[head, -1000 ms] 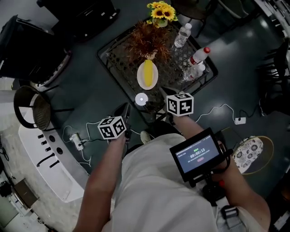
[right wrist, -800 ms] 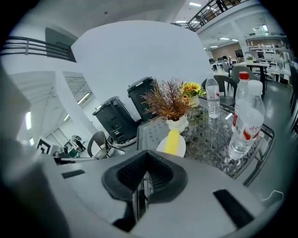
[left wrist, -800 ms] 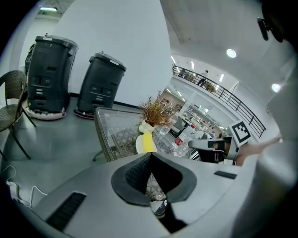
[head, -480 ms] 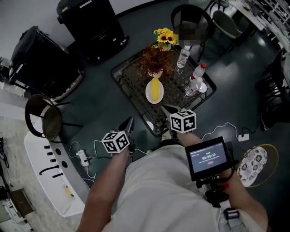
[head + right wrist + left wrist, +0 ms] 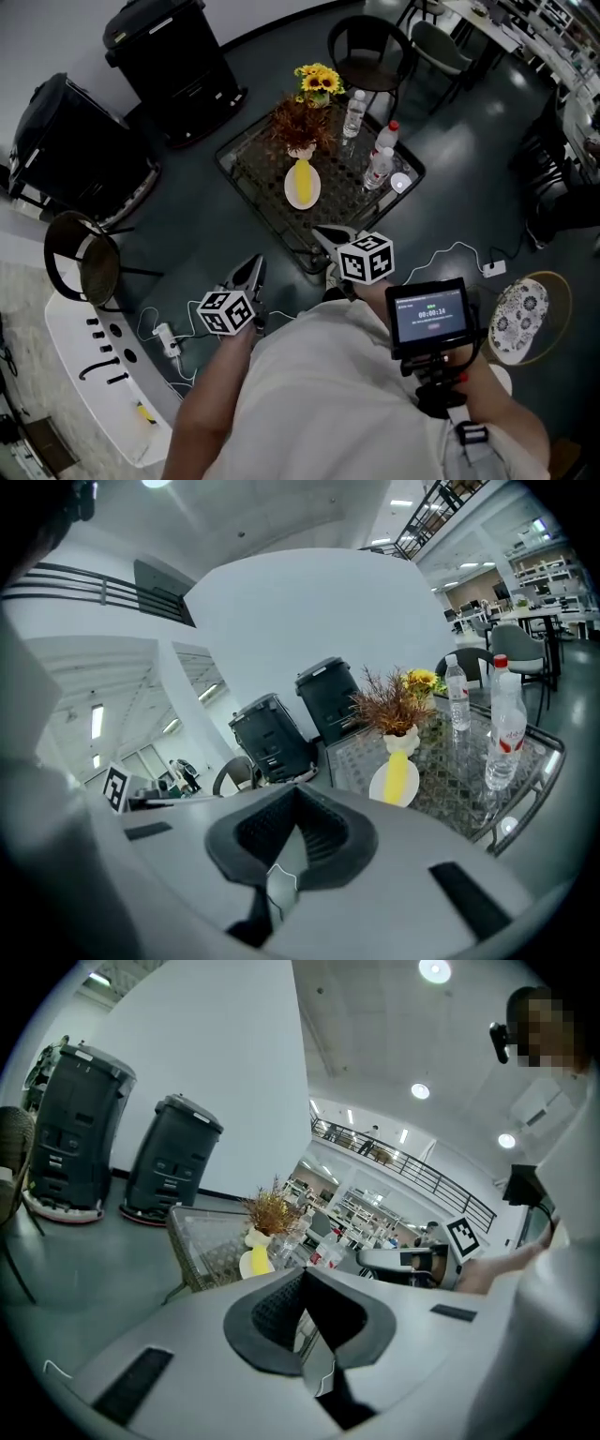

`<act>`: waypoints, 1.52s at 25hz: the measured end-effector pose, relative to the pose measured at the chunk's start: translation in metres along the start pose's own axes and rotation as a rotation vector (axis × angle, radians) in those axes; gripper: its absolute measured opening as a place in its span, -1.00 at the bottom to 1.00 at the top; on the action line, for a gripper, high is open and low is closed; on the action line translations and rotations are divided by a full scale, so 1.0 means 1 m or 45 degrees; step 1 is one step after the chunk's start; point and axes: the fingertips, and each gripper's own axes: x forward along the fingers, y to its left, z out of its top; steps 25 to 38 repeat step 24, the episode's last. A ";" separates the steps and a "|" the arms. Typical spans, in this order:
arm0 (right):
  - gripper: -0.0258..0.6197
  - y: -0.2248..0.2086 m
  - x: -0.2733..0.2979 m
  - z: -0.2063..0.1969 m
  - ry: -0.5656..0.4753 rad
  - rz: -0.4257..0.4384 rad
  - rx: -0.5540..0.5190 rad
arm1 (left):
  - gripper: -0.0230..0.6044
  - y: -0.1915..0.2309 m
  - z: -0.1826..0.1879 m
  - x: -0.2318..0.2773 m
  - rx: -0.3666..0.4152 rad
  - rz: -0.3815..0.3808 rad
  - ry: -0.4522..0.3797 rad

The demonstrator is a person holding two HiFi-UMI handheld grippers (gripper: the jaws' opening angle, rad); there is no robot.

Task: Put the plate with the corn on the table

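The left gripper (image 5: 249, 274) and right gripper (image 5: 325, 236) each have their jaws closed together, gripping nothing. The plate (image 5: 292, 193) with the corn (image 5: 302, 178) rests on the table (image 5: 251, 167).

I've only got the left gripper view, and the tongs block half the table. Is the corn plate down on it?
Observer: Yes. The plate lies flat on the table, with the corn on it, on the person's side of the plant.
Operator: Are the right tongs carrying anything?
Observer: No. The right gripper has its tongs shut and empty.
Operator: What's behind the plant?
Observer: A bunch of sunflowers, at the table's far corner.
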 end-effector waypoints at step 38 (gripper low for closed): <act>-0.90 0.037 -0.071 -0.056 -0.030 0.003 0.048 | -0.90 -0.069 -0.053 -0.023 0.176 -0.217 0.116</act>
